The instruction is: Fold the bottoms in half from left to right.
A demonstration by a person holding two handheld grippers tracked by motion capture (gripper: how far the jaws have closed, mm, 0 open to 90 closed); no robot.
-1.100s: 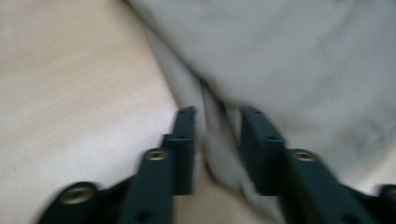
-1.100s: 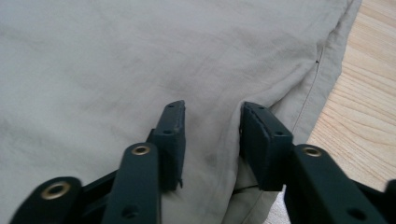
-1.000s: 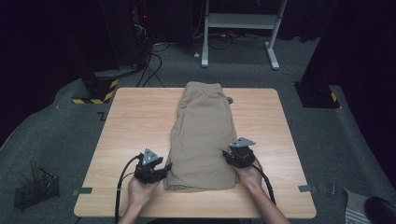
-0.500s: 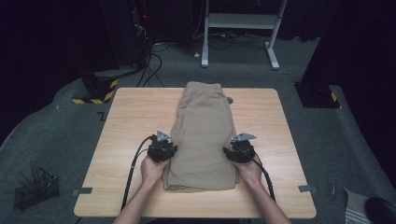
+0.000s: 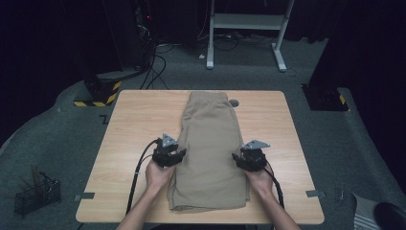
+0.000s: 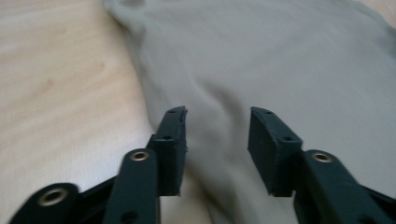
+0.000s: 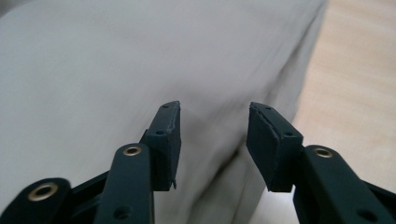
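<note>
One pair of khaki shorts (image 5: 209,148) lies on one wooden counter (image 5: 129,124). Two claws are here: the left claw (image 5: 168,154) and the right claw (image 5: 249,159). One wire basket (image 5: 36,195) sits on the floor.

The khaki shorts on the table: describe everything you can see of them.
The khaki shorts are tan woven cloth, folded lengthwise into one long strip, flat on the wooden table. The gathered waistband lies at the far end, the leg hems at the near edge. Soft creases run along them. The left gripper is at their left edge, the right gripper at their right edge, both with jaws apart over the cloth.
</note>
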